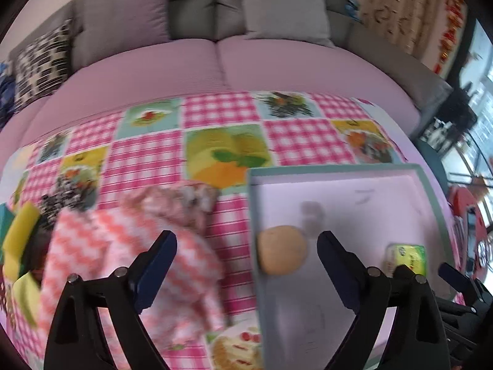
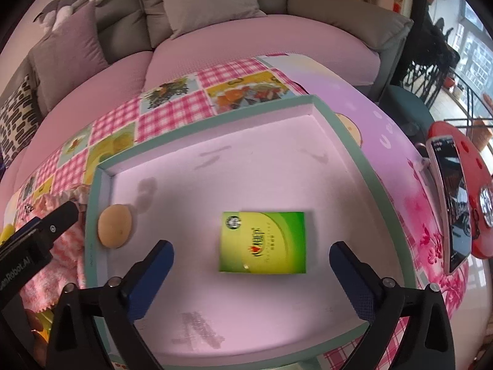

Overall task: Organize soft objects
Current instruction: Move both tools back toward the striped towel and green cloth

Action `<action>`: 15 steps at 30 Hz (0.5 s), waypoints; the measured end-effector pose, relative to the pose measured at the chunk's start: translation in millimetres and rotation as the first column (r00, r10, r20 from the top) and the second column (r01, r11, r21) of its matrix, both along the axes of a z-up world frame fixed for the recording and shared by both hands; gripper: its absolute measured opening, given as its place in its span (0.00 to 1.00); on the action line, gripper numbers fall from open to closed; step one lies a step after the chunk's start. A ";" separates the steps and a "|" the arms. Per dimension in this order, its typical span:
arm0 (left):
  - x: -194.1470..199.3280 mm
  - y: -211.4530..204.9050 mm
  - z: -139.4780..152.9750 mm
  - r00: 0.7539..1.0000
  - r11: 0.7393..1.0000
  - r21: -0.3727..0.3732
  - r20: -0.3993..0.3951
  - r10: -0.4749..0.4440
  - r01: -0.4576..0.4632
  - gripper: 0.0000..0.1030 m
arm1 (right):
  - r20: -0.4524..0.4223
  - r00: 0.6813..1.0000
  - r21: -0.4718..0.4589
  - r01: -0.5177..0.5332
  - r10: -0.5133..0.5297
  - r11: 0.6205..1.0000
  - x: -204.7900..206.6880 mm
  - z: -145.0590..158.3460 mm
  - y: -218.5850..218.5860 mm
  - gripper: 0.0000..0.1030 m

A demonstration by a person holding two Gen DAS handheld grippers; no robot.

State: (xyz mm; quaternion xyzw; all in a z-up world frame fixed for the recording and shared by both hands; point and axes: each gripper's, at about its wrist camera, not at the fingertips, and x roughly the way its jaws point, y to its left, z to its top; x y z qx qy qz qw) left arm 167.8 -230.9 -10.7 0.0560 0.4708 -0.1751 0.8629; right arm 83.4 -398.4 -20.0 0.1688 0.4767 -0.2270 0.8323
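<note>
My left gripper (image 1: 246, 248) has its jaws spread wide, nothing between them; the fingers (image 1: 155, 266) are black plastic with dark blue textured pads. It hangs over the left wall of the tray (image 1: 253, 215), a shallow rectangular box with a teal rim and a smooth pale pink-white floor.

Inside, against that left wall: a round tan bun-shaped soft thing (image 1: 282, 249), matte surface, slightly flattened.

Left of the tray, on the cloth: a crumpled towel (image 1: 123, 256), fluffy, pink-and-white zigzag weave, blurred in the left view. Beyond it at the far left edge, yellow sponge-like blocks (image 1: 21, 231); details unclear.

My right gripper (image 2: 251, 262) is likewise wide open and empty, poised above the tray floor. Between and just ahead of its tips lies a flat rectangular packet (image 2: 263, 242), glossy green-yellow print, resting near the middle of the tray, well apart from the bun.

Underneath: a tablecloth (image 1: 141, 160), pink gingham squares alternating with printed food panels. A phone (image 2: 453, 203) leans upright at right.
</note>
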 end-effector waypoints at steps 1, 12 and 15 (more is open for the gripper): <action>0.8 4.1 0.2 1.000 1.000 0.007 0.001 0.018 -0.018 0.90 | 0.005 1.000 -0.004 -0.008 0.008 1.000 0.9 1.4 3.2 1.00; -13.4 61.4 21.0 0.986 0.987 -0.016 0.031 0.163 -0.163 0.91 | 0.084 0.983 -0.021 -0.163 0.164 0.986 13.9 24.7 64.4 1.00; -18.1 75.1 26.4 0.981 0.981 -0.024 0.036 0.191 -0.190 0.91 | 0.111 0.975 0.009 -0.197 0.194 0.980 13.1 26.8 80.1 1.00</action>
